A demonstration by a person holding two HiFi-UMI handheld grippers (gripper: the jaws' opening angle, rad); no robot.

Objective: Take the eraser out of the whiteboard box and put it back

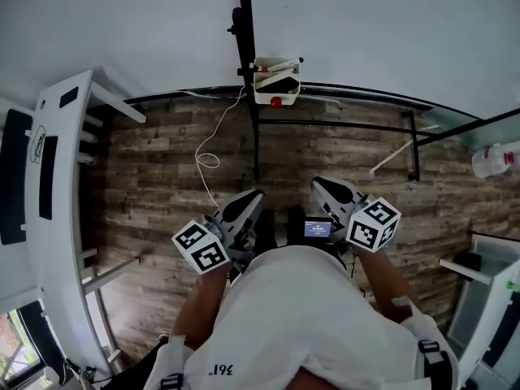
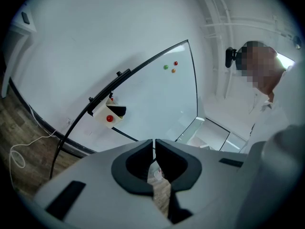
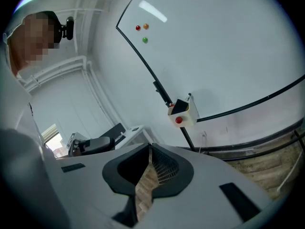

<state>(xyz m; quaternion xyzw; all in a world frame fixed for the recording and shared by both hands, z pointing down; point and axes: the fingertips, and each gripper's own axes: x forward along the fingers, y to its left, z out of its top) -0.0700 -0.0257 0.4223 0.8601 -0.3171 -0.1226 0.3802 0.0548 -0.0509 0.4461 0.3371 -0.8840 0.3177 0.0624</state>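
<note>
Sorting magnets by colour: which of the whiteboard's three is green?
The green magnet, lowest in the right gripper view, below the red magnet and orange magnet.

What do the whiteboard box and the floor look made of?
Whiteboard box: probably plastic, white and smooth with a slightly matte finish. Its thin, even walls and rounded corners suggest moulding. Floor: matte wood-look planks with visible grain and staggered seams. Whether it is real wood, laminate or vinyl cannot be told.
</note>
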